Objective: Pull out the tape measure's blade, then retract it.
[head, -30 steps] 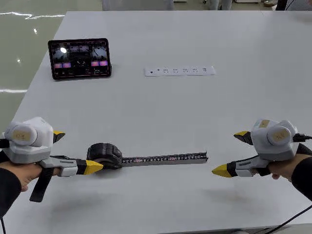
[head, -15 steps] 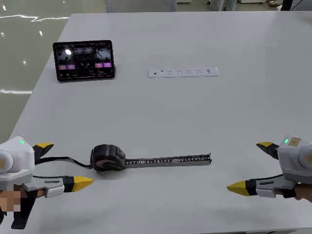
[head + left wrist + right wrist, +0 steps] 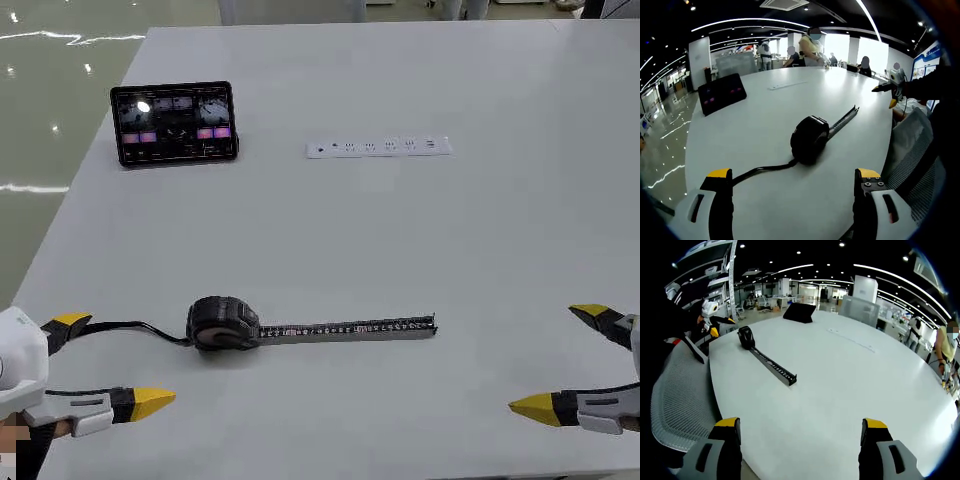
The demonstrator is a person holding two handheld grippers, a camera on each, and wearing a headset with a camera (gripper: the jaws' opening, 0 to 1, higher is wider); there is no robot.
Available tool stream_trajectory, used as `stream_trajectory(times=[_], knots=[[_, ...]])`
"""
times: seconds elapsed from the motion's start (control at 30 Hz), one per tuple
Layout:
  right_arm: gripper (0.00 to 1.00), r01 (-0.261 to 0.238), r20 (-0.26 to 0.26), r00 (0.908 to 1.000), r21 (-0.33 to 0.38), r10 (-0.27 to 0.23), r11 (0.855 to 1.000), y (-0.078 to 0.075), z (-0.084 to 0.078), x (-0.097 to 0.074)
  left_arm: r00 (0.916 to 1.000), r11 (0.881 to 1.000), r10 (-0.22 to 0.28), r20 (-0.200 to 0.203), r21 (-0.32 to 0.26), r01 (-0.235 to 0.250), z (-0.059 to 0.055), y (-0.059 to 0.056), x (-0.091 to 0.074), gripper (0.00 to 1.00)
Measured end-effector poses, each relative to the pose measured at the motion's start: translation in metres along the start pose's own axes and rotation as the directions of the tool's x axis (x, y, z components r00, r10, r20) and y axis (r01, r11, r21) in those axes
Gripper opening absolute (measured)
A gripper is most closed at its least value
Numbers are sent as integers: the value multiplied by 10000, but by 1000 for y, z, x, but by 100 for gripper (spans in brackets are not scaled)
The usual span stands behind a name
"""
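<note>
Both grippers have backed away from the tape measure (image 3: 220, 323) over the last second. Left gripper (image 3: 120, 360) was right up against the case; now it sits off to the case's left, jaws spread wide, nothing in them. Right gripper (image 3: 555, 358) is well clear of the hook end, out to the right, jaws also apart and empty. Tape measure hasn't budged: case lies on the white table (image 3: 400, 230), blade (image 3: 350, 328) still pulled out flat to the case's right. Black strap (image 3: 140, 328) trails from the case toward the left gripper. Tablet (image 3: 175, 122) stands well beyond the case. Power strip (image 3: 378, 147) lies well beyond the blade.
</note>
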State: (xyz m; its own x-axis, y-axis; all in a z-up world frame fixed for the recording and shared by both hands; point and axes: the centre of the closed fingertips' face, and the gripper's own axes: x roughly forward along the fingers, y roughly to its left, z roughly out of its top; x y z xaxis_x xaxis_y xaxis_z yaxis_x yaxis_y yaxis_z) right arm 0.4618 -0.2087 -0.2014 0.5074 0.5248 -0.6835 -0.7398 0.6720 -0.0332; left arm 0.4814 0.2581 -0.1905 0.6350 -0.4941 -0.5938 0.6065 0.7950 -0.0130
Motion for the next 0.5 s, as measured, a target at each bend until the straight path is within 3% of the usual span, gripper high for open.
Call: stream_trajectory(times=[0.07,0.27,0.5], knots=[[99,-228,-9,9997,-24,228,9997,7,-3,-4,10000,10000,-5,-18,-40,5,0,1,-2,99],[99,-143,319,9994,53,141,9999,11,0,-14,9999,9999,121,60,10,-121,2,4,-8,99],[99,-69,241,9997,124,66,9999,6,-8,-19,9999,9998,162,52,62,-163,1,9,-9,99]])
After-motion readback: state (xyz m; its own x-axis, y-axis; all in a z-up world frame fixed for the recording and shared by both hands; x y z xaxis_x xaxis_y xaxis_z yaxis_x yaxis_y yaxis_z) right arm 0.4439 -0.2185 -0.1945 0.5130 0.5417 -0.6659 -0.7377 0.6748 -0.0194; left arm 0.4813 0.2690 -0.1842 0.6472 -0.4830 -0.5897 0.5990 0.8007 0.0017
